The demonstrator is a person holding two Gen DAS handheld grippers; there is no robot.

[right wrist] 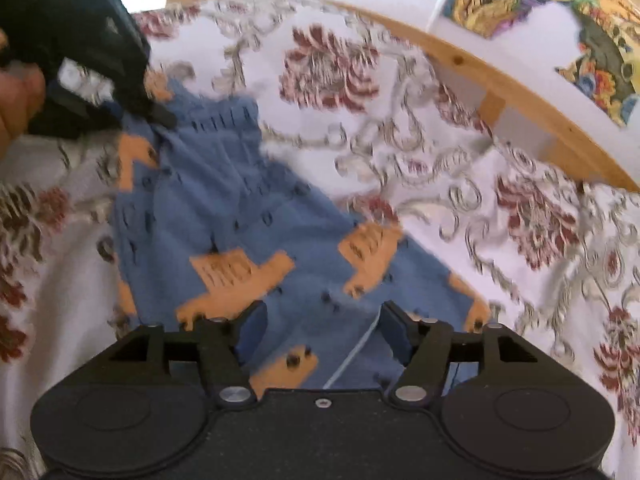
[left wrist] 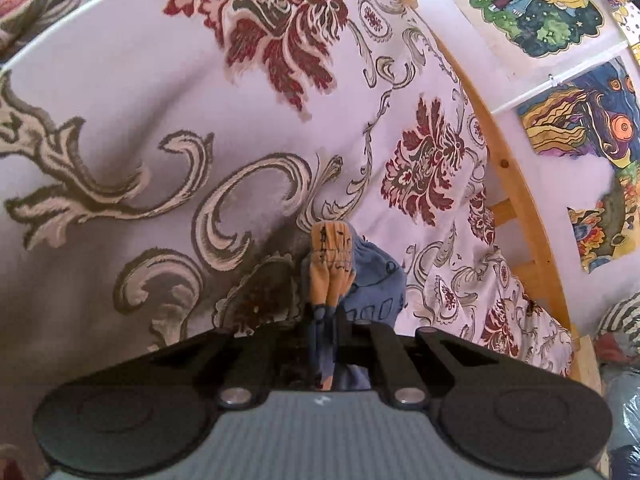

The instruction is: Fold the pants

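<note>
**A:** On the bed (right wrist: 520, 152), spread over that flowery cover, are the pants (right wrist: 240, 208); blue with orange animal prints, lying mostly flat but a bit rumpled; looks to me like the fold is only getting started.

**B:** Agreed; the left gripper (left wrist: 326, 316) has its tongs pinched together on a bunched bit of the pants, and in the right view you can see it holding the far end; which end of the pants that is, can't tell.

**A:** And the right gripper (right wrist: 322, 332)?

**B:** Tongs apart, hovering over the near end, nothing in them; I'd guess it needs to close on that near edge, then both carry one half over the other; frame's blurry though.
</note>
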